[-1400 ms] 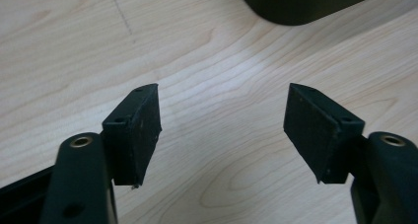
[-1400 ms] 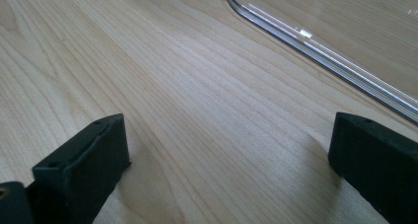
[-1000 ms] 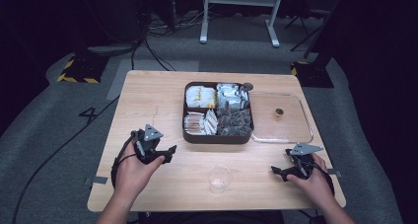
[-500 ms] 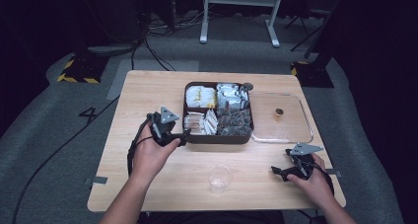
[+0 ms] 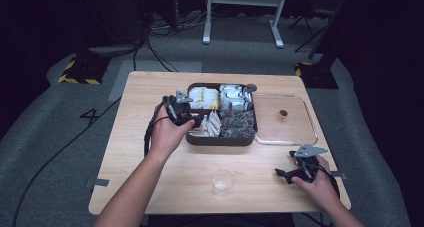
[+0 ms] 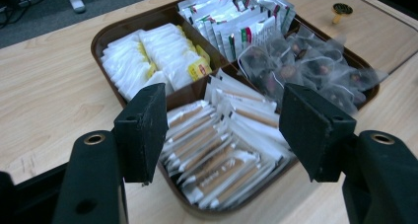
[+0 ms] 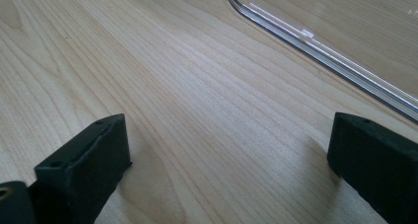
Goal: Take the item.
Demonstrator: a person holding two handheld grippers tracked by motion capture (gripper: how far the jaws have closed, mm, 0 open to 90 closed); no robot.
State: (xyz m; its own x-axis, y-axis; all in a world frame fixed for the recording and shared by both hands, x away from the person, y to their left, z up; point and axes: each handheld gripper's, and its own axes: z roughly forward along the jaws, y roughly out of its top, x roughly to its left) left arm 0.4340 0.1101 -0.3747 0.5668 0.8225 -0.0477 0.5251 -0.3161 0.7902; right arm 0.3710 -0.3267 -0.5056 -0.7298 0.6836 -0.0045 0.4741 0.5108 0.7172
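Observation:
A brown four-part tray [image 5: 220,141] of tea sachets stands mid-table. My left gripper [image 5: 198,121] hovers at its left edge, above the near-left compartment. In the left gripper view that gripper [image 6: 224,120] is open, its jaws having just closed a little. The brown-striped sachets [image 6: 222,150] lie below the gap, untouched by the pads. White and yellow sachets [image 6: 153,56], green-printed packets [image 6: 236,21] and clear pyramid bags [image 6: 305,61] fill the other compartments. My right gripper [image 5: 281,174] rests open on the table at the front right, and the right gripper view shows bare wood between its jaws [image 7: 226,140].
A clear plastic cup [image 5: 222,181] stands near the front edge, between the two hands. The tray's clear lid [image 5: 295,132] with a gold knob [image 5: 283,114] lies flat to the right of the tray. Its rim [image 7: 315,51] runs just beyond the right gripper.
My left hand has moved from the front left of the table up and right to the tray's left edge. The right hand has stayed put.

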